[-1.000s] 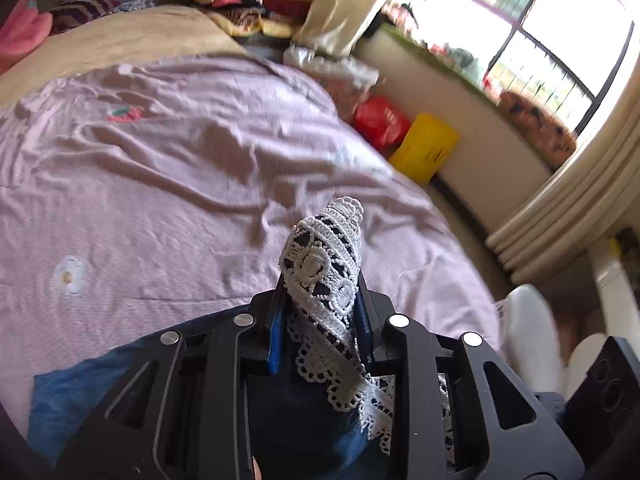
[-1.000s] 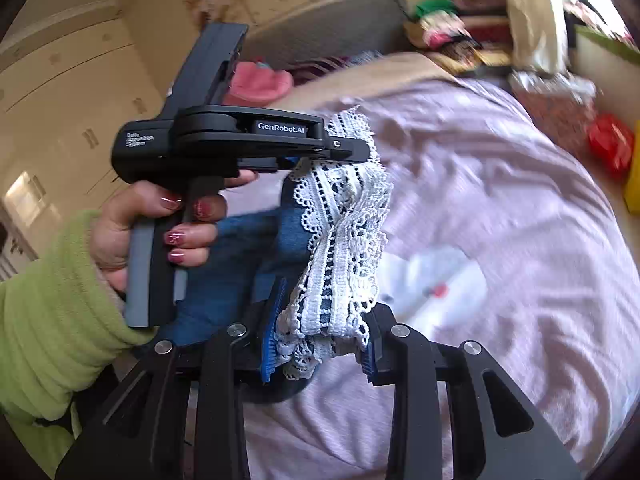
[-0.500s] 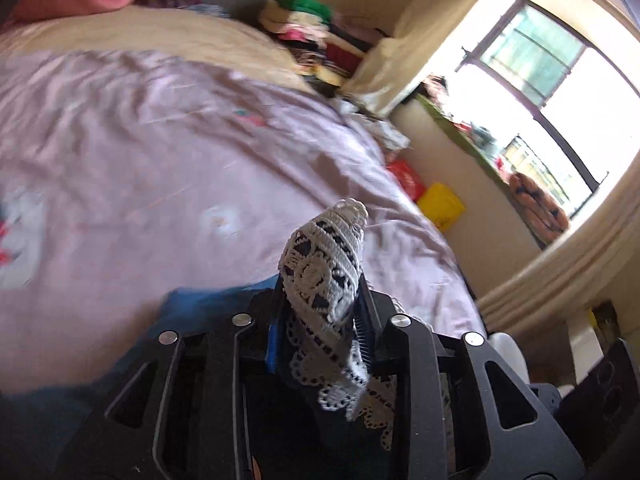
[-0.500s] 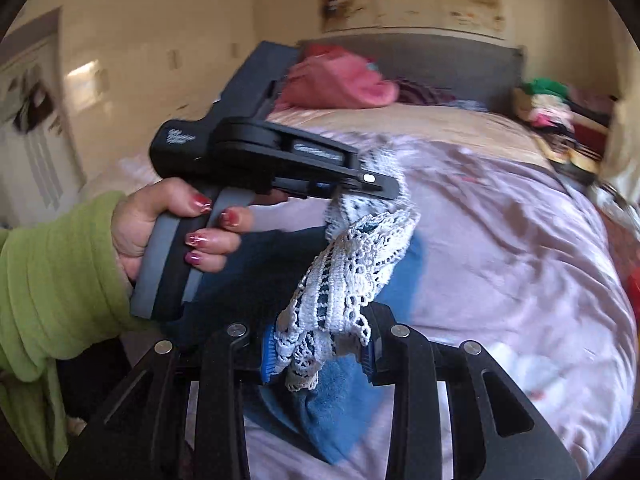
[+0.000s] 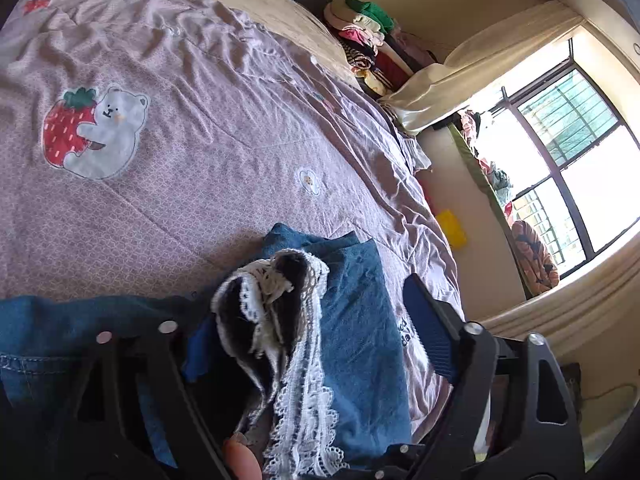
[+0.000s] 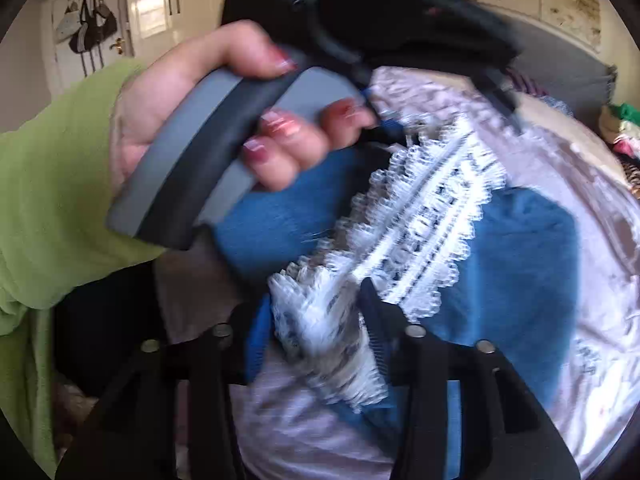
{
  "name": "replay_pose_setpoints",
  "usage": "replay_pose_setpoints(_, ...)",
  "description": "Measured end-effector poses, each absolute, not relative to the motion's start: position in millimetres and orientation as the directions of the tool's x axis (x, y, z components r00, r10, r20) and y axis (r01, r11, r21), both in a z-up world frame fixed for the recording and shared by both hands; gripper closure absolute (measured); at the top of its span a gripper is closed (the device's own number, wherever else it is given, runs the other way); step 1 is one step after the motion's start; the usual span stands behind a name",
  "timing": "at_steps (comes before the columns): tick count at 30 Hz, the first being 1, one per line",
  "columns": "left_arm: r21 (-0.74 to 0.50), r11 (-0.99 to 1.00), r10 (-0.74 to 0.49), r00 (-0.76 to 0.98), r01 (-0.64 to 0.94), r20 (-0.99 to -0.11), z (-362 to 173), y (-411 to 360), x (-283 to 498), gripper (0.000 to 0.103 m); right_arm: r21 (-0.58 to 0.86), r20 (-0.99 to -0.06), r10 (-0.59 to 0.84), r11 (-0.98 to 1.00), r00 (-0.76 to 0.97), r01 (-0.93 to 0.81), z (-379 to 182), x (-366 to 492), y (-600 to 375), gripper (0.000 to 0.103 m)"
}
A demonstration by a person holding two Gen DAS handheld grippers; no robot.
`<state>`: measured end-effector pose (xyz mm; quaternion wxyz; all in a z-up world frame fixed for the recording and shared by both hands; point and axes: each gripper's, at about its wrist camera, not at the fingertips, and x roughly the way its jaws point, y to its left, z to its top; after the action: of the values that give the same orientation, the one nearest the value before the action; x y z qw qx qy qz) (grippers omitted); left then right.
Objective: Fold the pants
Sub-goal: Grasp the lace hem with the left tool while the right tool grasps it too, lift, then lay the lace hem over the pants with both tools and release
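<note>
Since half a second ago the left gripper [image 5: 312,344] has let go: its jaws, then pinched on the lace hem, now stand spread wide, with the white lace [image 5: 304,396] lying loose between them. Both grippers have dropped closer to the bed [image 5: 208,152], and the blue pants [image 5: 360,340] now rest partly on the pink bedspread near its window-side edge. From the right wrist, the right gripper [image 6: 316,332] pinches a bunch of lace trim [image 6: 424,224] between its blue pads, though that picture is blurred. The lace runs up from there toward the left gripper, held by a hand [image 6: 224,108] in a green sleeve [image 6: 52,184]. Folded clothes [image 5: 368,40] are stacked beyond the far corner of the bed, by the window [image 5: 576,168].
</note>
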<state>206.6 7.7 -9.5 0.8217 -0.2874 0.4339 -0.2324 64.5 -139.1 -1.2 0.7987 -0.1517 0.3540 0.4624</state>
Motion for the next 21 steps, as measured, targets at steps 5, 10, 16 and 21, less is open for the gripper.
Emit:
replay_pose_setpoints(5, -0.626, 0.771, -0.592, 0.492, 0.115, -0.638, -17, -3, 215, 0.03, 0.213, -0.641, 0.698, 0.56, 0.318, -0.801, 21, 83, -183, 0.04)
replay_pose_setpoints(10, -0.556, 0.82, -0.546, 0.472, 0.133, -0.692, -24, -17, 227, 0.081, 0.295, -0.609, 0.637, 0.734, 0.472, -0.612, 42, 149, -247, 0.034)
replay_pose_setpoints(16, -0.555, 0.789, -0.605, 0.492, 0.264, -0.626, 7, -31, 224, 0.09, 0.493, -0.659, 0.639, 0.765, 0.397, -0.415, 20, 252, -271, 0.033)
replay_pose_setpoints(21, -0.505, 0.825, -0.559, 0.5, 0.255, -0.661, 2, -21, 231, 0.09, 0.499, -0.711, 0.63, 0.765, 0.313, -0.406, 1, 280, -250, 0.034)
